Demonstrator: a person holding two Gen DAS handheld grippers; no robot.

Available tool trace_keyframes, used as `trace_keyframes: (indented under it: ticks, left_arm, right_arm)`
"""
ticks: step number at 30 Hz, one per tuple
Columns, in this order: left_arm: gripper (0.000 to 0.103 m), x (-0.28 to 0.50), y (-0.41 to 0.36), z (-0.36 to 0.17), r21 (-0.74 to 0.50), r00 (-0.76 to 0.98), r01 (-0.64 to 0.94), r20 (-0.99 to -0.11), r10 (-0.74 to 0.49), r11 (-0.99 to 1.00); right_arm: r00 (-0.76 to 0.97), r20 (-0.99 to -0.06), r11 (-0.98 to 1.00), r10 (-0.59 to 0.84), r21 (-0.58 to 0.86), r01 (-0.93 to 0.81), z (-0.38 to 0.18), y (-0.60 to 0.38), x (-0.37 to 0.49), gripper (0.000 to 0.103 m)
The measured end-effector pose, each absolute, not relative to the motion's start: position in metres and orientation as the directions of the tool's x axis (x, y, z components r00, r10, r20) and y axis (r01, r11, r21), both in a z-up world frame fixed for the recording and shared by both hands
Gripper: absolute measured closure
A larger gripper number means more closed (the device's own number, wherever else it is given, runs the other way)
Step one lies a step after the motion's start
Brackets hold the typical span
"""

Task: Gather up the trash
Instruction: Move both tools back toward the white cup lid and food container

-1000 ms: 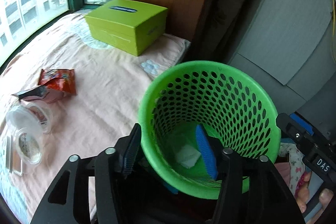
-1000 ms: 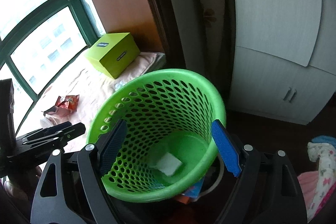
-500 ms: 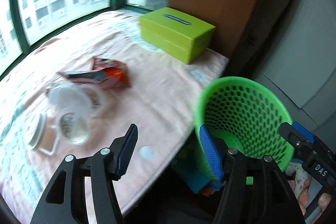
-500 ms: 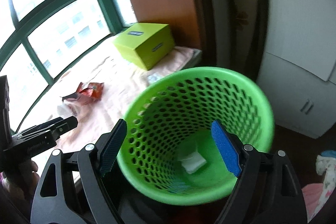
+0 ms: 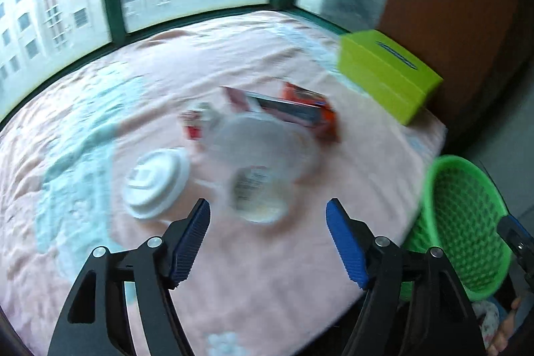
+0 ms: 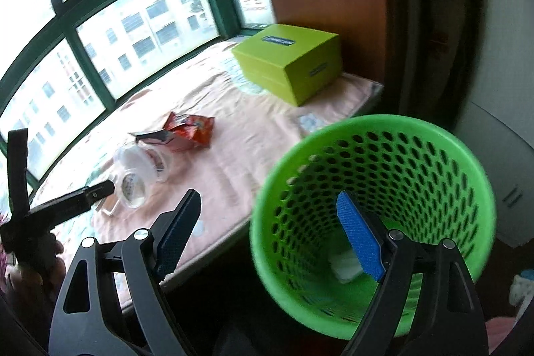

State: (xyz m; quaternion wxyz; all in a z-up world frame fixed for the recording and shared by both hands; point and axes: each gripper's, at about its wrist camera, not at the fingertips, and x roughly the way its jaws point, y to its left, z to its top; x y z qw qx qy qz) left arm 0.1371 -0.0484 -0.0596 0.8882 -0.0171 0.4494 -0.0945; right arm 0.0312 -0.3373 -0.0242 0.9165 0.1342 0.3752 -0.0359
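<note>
Lying blurred: clear plastic cup [image 5: 257,169]; red wrapper [image 5: 300,109] | both grippers gaping, empty

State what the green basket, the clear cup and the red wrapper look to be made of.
Green basket: moulded plastic, slightly glossy, with a perforated wall. Clear cup: thin transparent plastic, see-through. Red wrapper: probably plastic film or foil, crinkled and shiny.

We see bright daylight through the windows [image 6: 140,32], blown out at upper left; motion blur smears the clear cups [image 5: 257,162]; fisheye bends every edge.
</note>
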Motion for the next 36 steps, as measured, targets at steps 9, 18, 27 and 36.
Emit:
trace_keyframes:
  ticks: [9,18,27,36]
  left_arm:
    - [0.022,0.165,0.028,-0.077,-0.094,0.571,0.039,-0.815,-0.099,0.995]
    - [0.020,0.191,0.057,-0.101,-0.128,0.519,0.080,-0.842,-0.151,0.989]
    - [0.019,0.215,0.063,-0.120,-0.191,0.451,0.116,-0.864,-0.223,0.975]
    - [0.019,0.228,0.066,-0.131,-0.237,0.423,0.147,-0.863,-0.278,0.960]
  right_arm:
    - [0.693,-0.715,0.974,0.091,0.208,0.087,-0.030,-0.299,0.056,0.020]
    - [0.666,-0.734,0.983,0.130,0.184,0.010,-0.036,-0.259,0.078,0.020]
    - [0.640,-0.753,0.984,0.153,0.177,-0.026,-0.045,-0.236,0.094,0.020]
    - [0.615,-0.767,0.982,0.182,0.172,-0.075,-0.054,-0.214,0.109,0.020]
